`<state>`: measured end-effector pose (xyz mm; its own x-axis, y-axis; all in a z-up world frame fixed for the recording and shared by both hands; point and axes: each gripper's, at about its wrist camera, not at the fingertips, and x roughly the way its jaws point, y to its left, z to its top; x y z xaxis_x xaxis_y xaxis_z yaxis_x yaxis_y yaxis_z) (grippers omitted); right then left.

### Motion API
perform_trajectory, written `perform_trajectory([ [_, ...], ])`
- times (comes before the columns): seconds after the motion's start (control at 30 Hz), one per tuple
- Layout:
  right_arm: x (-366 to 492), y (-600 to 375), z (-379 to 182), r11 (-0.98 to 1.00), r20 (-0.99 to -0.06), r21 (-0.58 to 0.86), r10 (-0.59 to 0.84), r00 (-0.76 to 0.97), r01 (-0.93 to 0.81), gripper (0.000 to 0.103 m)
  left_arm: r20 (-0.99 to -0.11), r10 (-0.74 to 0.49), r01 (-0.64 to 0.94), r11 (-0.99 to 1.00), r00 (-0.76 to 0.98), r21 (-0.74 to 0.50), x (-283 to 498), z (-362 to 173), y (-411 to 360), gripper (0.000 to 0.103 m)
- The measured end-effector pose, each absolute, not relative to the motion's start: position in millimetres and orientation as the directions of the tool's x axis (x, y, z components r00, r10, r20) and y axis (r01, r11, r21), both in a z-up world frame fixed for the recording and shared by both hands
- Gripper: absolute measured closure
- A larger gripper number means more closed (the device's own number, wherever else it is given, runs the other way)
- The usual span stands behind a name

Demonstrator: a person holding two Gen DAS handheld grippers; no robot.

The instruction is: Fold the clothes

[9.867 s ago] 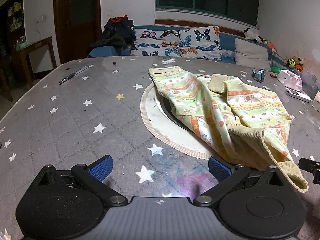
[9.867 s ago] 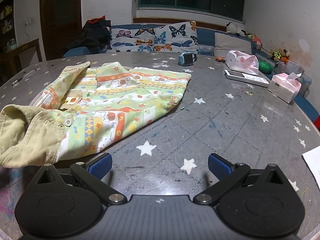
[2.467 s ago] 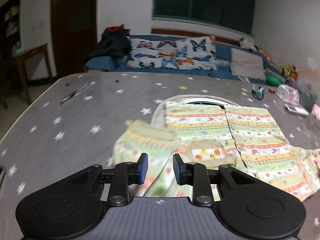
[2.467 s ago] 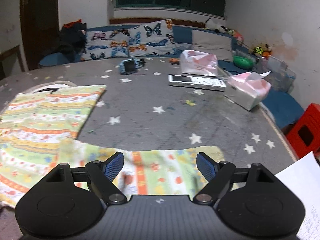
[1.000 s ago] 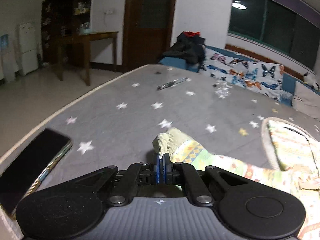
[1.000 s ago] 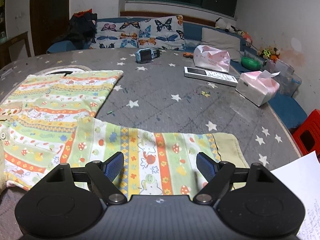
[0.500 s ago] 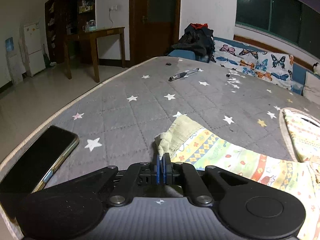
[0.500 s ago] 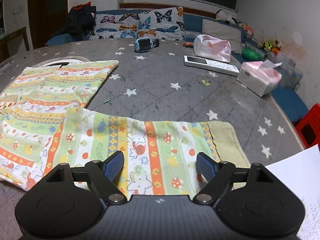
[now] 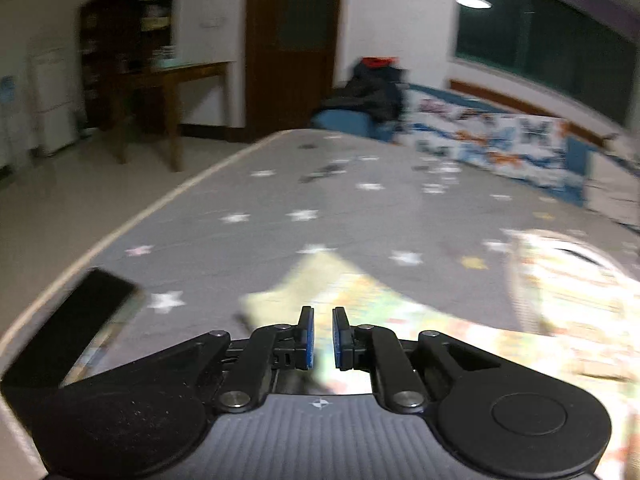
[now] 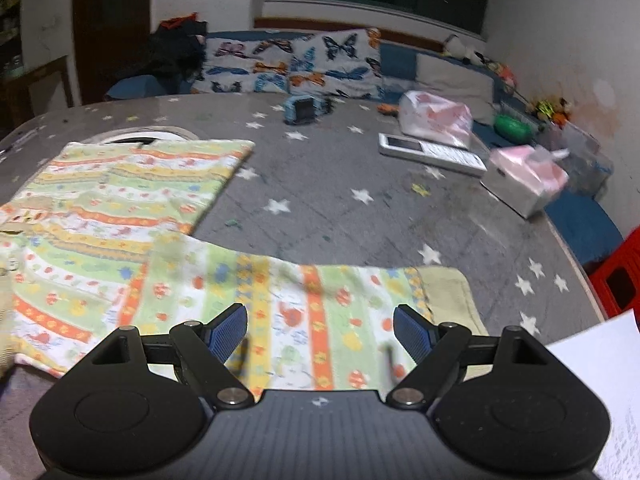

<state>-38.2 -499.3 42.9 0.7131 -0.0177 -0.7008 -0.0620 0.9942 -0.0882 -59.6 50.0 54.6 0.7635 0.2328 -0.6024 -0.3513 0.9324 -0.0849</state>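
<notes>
Over on your left, the phone (image 9: 68, 336) lies at nine o'clock by the surface (image 9: 360, 208) edge, well clear of the cloth. Your left gripper (image 9: 319, 336) has its fingers drawn narrow, a slim gap showing between the blue pads, and the pale cuff (image 9: 280, 292) of the left sleeve (image 9: 372, 304) lies flat at twelve o'clock just ahead of them; the view is blurred. The shirt (image 10: 120, 200) lies spread across the middle, thin soft printed cotton, light and floppy, so it will sag and drag if you take it mid-panel. Go for the thicker cuffs or hems. Your right gripper (image 10: 320, 330) hovers with fingers wide over the right sleeve (image 10: 304, 304), its cuff (image 10: 448, 292) at one o'clock.
</notes>
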Motion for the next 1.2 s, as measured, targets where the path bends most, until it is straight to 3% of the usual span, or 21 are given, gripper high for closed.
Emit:
perform_trajectory([
  [0.27,-44,-454,55,0.969,-0.683,-0.111,0.088,0.725,-0.222,0.021,-0.614,-0.113,0.015,0.986,0.781,-0.163,-59,57,-42,0.091],
  [0.47,-52,-424,67,0.931,-0.678,-0.147,0.152,0.720,-0.335,0.021,-0.648,-0.227,0.183,0.974,0.727,-0.136,-52,39,-90,0.092],
  [0.63,-64,-407,78,0.894,-0.680,-0.153,0.214,0.702,-0.421,0.022,-0.678,-0.247,0.239,0.965,0.693,-0.107,-56,23,-101,0.092],
  [1.0,-80,-336,69,0.753,-0.719,-0.089,0.405,0.566,-0.652,0.048,-0.653,-0.300,0.243,0.953,0.695,-0.180,-65,33,-97,0.092],
  [1.2,-81,-305,56,0.706,-0.728,-0.061,0.452,0.515,-0.706,0.055,-0.609,-0.327,0.280,0.944,0.723,-0.174,-77,50,-98,0.092],
])
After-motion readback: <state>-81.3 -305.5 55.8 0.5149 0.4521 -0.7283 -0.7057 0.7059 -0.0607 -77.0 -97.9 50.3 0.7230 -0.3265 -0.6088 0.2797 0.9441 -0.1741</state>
